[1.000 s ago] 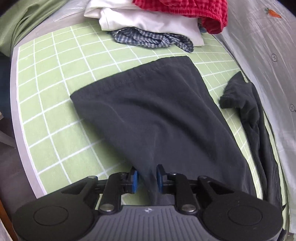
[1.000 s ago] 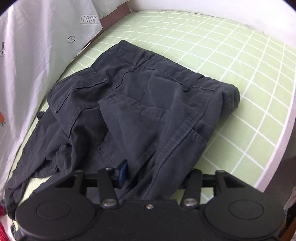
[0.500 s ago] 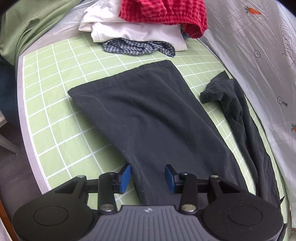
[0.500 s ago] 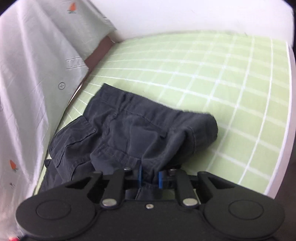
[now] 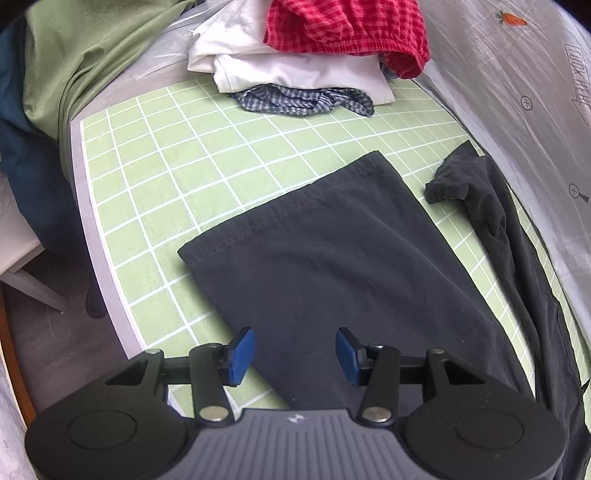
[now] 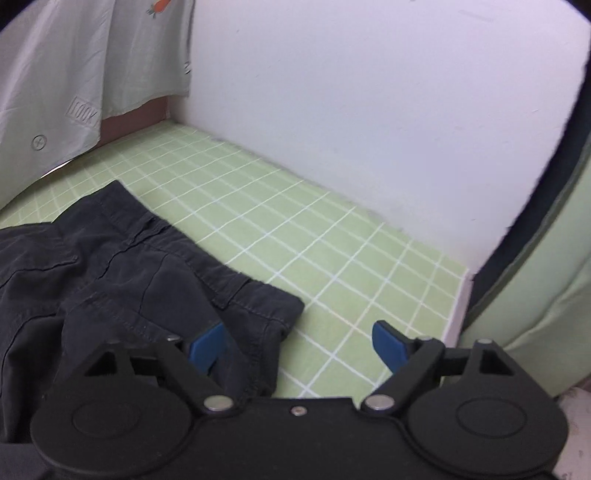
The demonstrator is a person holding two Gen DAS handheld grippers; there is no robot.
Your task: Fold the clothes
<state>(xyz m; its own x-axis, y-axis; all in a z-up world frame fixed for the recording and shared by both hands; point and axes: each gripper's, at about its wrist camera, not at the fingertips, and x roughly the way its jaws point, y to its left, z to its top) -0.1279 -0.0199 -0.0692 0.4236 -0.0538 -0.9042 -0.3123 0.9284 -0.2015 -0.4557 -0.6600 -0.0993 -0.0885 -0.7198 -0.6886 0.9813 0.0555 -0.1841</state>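
Note:
Dark trousers lie on the green checked mat. In the left wrist view one trouser leg (image 5: 343,251) lies flat, its hem toward the far left, and the other leg (image 5: 491,206) lies crumpled at the right. My left gripper (image 5: 295,354) is open and empty just above the flat leg's near end. In the right wrist view the waist end (image 6: 122,273) lies bunched with pockets showing. My right gripper (image 6: 299,343) is open; its left pad (image 6: 205,345) rests against the waist fabric, gripping nothing.
A pile of clothes, white (image 5: 295,66), red checked (image 5: 347,26) and blue checked (image 5: 303,99), sits at the mat's far end. A green blanket (image 5: 85,55) hangs at the left. A grey printed sheet (image 5: 535,92) runs along the right. A white wall (image 6: 369,110) bounds the mat.
Both grippers have opened and let go of the trousers. The left one drew back along the flat leg. The right one dropped the waist end and swung toward the wall.

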